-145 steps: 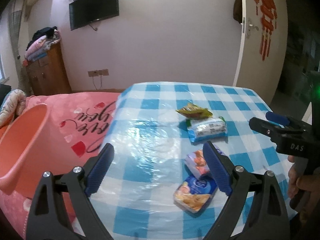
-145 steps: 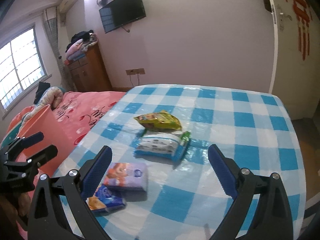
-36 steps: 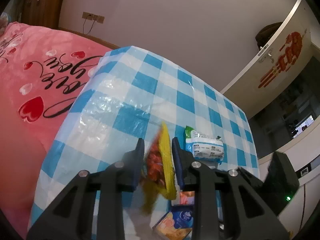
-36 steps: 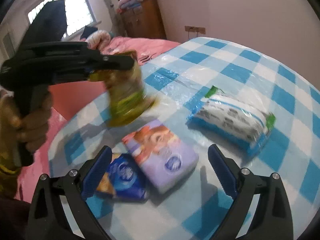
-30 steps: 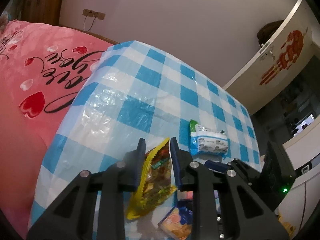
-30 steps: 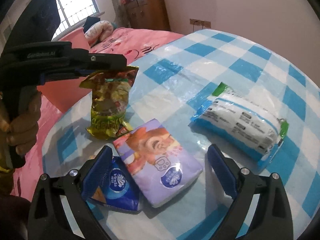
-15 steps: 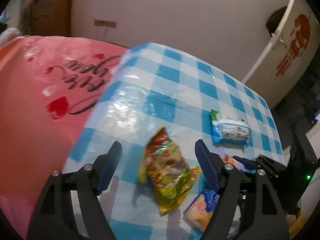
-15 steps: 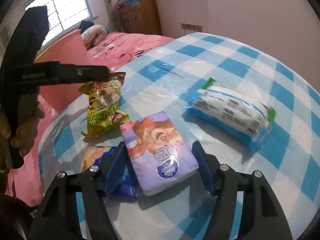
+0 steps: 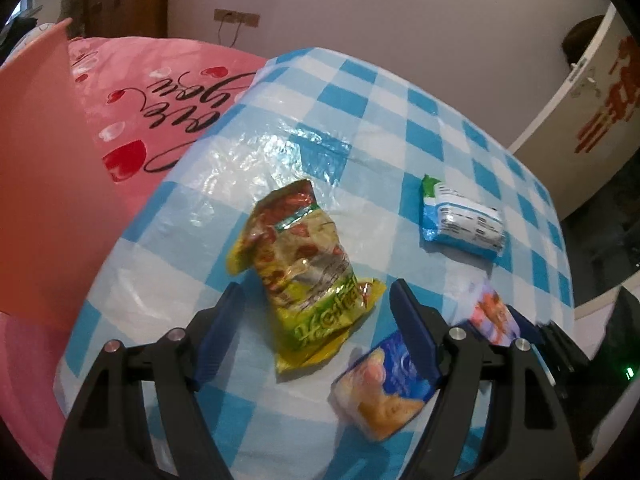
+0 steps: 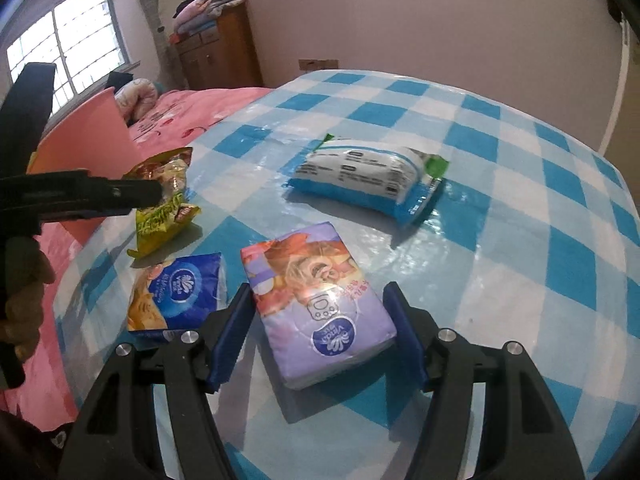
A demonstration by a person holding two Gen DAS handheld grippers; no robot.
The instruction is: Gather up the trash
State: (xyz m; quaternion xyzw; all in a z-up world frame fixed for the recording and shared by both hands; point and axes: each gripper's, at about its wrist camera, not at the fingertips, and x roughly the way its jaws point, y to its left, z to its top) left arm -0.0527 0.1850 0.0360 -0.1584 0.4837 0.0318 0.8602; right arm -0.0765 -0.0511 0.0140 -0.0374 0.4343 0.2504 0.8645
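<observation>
1. Left gripper (image 9: pixel 316 292): jaws have just been opening and now stand spread. A yellow-green snack bag (image 9: pixel 296 248) lies flat on the table between the pads, with clear gaps on both sides and no contact.
2. Right gripper (image 10: pixel 317 294): jaws have just been closing. Both pads now press the sides of the purple tissue pack (image 10: pixel 308 280), which is pinched across its width, and a shadow shows under its near edge.
3. Right wrist view: the blue tissue pack (image 10: pixel 180 292) lies at 9 o'clock of the purple one, just beside it and flat on the table. The same snack bag is at 10 o'clock, partly behind the left gripper's finger.
4. The white-and-blue wipes pack (image 10: pixel 368 176) is at 12 to 1 o'clock of the purple pack, apart from it and lying flat.
5. Left wrist view: the blue tissue pack is at 4 o'clock of the snack bag, partly behind the right-hand finger. The wipes pack is at 2 o'clock, well apart.
6. All four packs are on the blue-and-white checked tablecloth (image 10: pixel 520 260), which has a glossy clear cover.
7. A pink bin (image 9: pixel 44 160) stands off the table edge at 9 to 10 o'clock of the snack bag. Whether anything is inside cannot be told.
8. The person's hand (image 10: pixel 24 292) grips the left gripper's handle at the left edge of the right wrist view.
9. A pink bedspread (image 9: pixel 168 80) lies behind the bin.
</observation>
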